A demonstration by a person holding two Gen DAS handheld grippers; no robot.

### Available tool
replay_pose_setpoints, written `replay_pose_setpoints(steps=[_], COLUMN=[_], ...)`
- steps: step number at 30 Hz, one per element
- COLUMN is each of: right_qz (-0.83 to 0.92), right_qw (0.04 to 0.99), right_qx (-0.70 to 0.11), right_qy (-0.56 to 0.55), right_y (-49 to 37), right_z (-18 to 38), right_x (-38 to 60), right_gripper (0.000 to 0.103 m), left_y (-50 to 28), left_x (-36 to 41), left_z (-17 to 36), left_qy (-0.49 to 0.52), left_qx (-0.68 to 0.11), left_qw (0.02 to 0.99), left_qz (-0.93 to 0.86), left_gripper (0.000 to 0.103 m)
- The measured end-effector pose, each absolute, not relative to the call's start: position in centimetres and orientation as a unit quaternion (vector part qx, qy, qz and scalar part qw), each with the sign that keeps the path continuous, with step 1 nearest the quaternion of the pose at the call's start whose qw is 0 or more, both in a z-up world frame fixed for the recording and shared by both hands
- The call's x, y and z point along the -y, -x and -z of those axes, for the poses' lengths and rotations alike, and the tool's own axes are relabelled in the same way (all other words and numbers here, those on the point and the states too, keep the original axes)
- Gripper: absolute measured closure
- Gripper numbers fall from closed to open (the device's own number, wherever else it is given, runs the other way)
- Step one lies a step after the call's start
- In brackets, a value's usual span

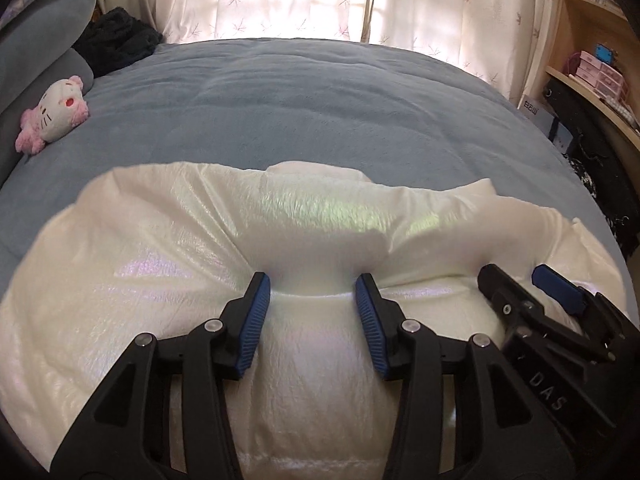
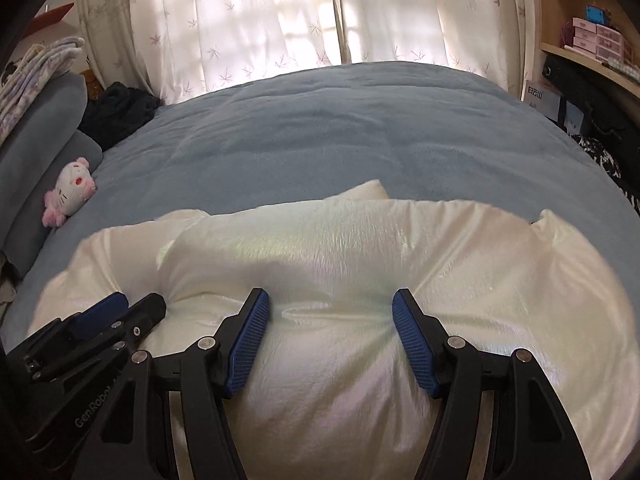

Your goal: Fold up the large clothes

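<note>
Jaws on both grippers stood apart, nothing clamped. Left gripper [image 1: 312, 280]: a raised ridge of the garment sat between the blue pads, but whether they touched it I could not tell. Right gripper [image 2: 330, 298]: wider gap, pads resting on or just over the fabric with a small crease between them, no pinch visible.

Bed [image 1: 320, 92] filled most of both views, covered in a blue-grey fleece blanket, lightly rumpled. Curtains [image 1: 280, 0] behind it were white with a pale leaf print, backlit.

White garment [image 1: 200, 240] lay on the near part of the bed, right under both grippers. Shiny, iridescent surface, puffy and bunched, with one layer already lying doubled over the part nearer the cameras. The two grippers sat side by side on it, close together; each showed at the edge of the other's view.

Grey pillows [image 2: 40, 128] stacked at the left edge of the bed, a dark bundle of cloth [image 1: 116, 36] beside them. Wooden shelf [image 2: 580, 40] at right held small pink boxes.

Plush toy [image 1: 56, 114], white and pink, lay on the blanket by the pillows, well apart from the garment.
</note>
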State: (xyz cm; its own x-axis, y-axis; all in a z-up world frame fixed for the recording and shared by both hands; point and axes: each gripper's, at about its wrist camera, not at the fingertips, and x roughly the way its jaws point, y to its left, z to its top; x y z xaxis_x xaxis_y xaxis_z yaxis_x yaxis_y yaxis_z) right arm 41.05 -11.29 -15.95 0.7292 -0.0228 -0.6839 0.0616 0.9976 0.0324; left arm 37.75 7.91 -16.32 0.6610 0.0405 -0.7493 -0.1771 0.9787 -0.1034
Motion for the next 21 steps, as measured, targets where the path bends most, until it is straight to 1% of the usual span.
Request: replay_pose_setpoints(steps=[4, 10, 11, 14, 17, 21], right_qz=[0.037, 0.044, 0.043, 0.033, 0.057, 0.099], right_qw=[0.929, 0.928, 0.927, 0.922, 0.924, 0.918], right_qx=[-0.368, -0.371, -0.374, -0.386, -0.379, -0.383], right_qy=[-0.003, -0.002, 0.001, 0.010, 0.020, -0.021], right_y=[-42.5, -44.0, -44.2, -44.9, -45.1, -45.7], right_z=[17.8, 19.3, 19.3, 18.8, 17.3, 16.2], right_x=[10.7, 11.1, 11.1, 11.7, 14.2, 20.6], right_gripper=[0.031, 0.029, 0.029, 0.029, 0.030, 0.030], left_y=[-38.6, -39.9, -40.0, -41.0, -41.8, -42.7], left_x=[-7.6, -7.5, -7.5, -8.7, -11.0, -14.8], left_z=[17.5, 18.1, 18.0, 17.3, 16.5, 16.3], left_qy=[0.070, 0.059, 0.056, 0.050, 0.043, 0.056], left_qx=[-0.404, -0.414, -0.416, -0.423, -0.422, -0.428], left_qw=[0.909, 0.905, 0.904, 0.901, 0.900, 0.891], left_qz=[-0.072, -0.076, -0.076, -0.083, -0.104, -0.141], left_gripper=[0.059, 0.058, 0.056, 0.056, 0.056, 0.056])
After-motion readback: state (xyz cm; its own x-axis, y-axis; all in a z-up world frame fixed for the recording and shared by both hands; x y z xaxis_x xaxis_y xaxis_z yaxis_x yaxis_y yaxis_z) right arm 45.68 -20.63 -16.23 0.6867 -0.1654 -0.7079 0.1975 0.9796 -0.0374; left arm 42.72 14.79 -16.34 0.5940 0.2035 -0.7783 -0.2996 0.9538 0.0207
